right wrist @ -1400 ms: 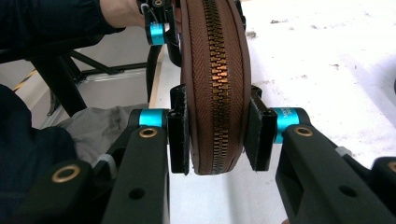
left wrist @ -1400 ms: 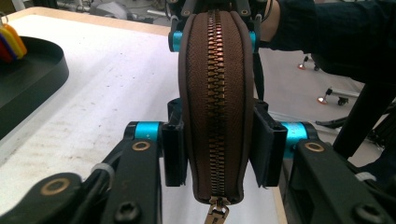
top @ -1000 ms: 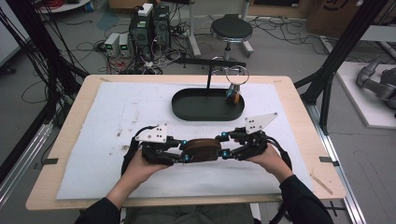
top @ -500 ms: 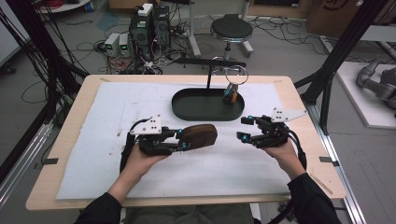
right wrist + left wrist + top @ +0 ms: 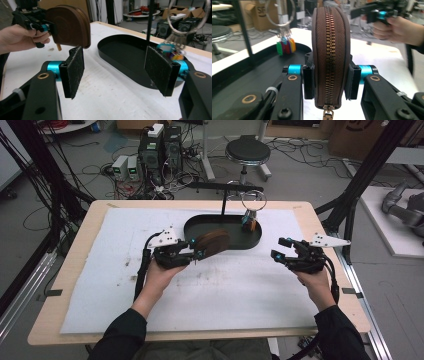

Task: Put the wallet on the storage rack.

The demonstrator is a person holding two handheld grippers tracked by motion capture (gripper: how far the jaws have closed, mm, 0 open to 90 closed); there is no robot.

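The left gripper (image 5: 329,82) clamps the brown zip pouch (image 5: 330,50) between its pads, zipper edge facing the camera, pull tab hanging below the fingers. Beyond the fingertips lies the black oval tray (image 5: 200,225), with coloured key tags (image 5: 285,47) on a ring hanging over it. The left hand (image 5: 159,275) holds the pouch level at the tray's near rim. The right gripper (image 5: 120,72) has just been opening; nothing sits between its wide pads, and it is held well apart to the right
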